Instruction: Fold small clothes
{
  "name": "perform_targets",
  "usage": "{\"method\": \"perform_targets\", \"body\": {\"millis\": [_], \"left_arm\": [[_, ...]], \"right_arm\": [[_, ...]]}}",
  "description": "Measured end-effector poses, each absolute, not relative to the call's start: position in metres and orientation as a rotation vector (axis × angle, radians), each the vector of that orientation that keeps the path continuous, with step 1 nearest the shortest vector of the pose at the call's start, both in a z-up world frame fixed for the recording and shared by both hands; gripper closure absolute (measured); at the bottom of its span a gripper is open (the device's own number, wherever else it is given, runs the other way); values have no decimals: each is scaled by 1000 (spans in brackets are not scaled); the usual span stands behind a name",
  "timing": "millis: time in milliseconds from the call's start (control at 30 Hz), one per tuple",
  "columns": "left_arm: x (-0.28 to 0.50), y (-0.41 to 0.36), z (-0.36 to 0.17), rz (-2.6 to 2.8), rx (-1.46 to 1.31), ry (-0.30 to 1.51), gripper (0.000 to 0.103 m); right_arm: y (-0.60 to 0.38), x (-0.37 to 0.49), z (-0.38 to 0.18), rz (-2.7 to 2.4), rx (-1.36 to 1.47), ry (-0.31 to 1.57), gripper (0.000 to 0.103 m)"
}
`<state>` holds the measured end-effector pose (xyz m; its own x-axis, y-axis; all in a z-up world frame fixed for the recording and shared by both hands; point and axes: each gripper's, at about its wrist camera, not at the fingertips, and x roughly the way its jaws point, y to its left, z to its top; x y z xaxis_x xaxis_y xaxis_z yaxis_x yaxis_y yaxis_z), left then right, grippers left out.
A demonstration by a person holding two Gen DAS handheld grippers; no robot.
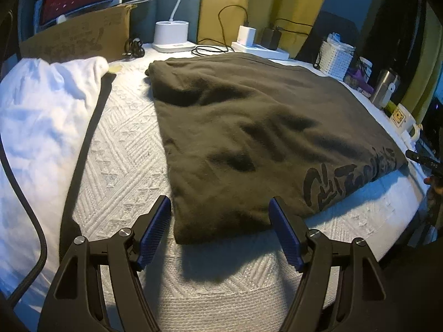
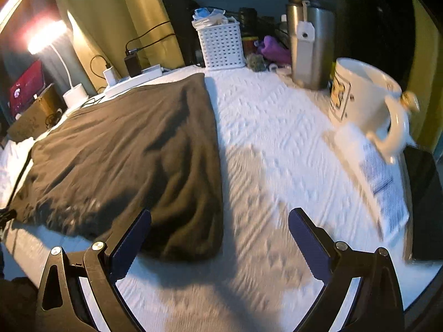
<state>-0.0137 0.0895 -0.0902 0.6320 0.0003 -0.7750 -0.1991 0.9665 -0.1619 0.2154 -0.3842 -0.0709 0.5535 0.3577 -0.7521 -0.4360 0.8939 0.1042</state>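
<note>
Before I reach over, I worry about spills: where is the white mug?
In the right wrist view the white mug stands far right on the white cover, beside the steel tumbler, apart from the dark garment.

So the folded shirt [image 1: 249, 127] is dark olive-brown with a black graffiti-style print [image 1: 349, 177] down at 4 o'clock. The bedspread [image 1: 124, 160] is white with woven diamond and zigzag texture. Both grippers have blue ribbed pads [image 1: 155, 229] on black arms. At 1 o'clock sits a white perforated basket [image 2: 221, 45], at 3 o'clock a cream mug [image 2: 365, 102] with a yellow picture.
</note>
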Motion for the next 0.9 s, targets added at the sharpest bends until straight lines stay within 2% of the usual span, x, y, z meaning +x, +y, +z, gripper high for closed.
{"method": "perform_targets", "body": {"millis": [67,133,167,200,233,267,300,433,667,900], "left_arm": [[-13,86,-91,128,-221,883,30],[-13,83,-91,124,-219,880,33],[-12,82,-91,120,-217,878,41],[-11,78,-90,118,-204,881,45],[-11,75,-90,112,-191,885,56],[-10,72,-90,103,-177,889,80],[-9,69,-89,85,-167,901,90],[-10,71,-70,96,-151,869,93],[-27,88,-13,107,-156,757,93],[-40,93,-23,105,-180,833,93]], "right_arm": [[-380,207,-74,493,-93,872,24],[-374,202,-77,509,-98,872,26],[-371,199,-78,503,-110,852,29],[-370,198,-79,500,-109,844,36],[-368,197,-80,499,-100,836,41],[-367,197,-80,506,-85,833,61],[-365,198,-82,524,-73,839,88],[-359,199,-77,540,-99,821,92],[-369,195,-26,520,-186,696,99],[-384,178,-14,472,-288,679,103]]}}
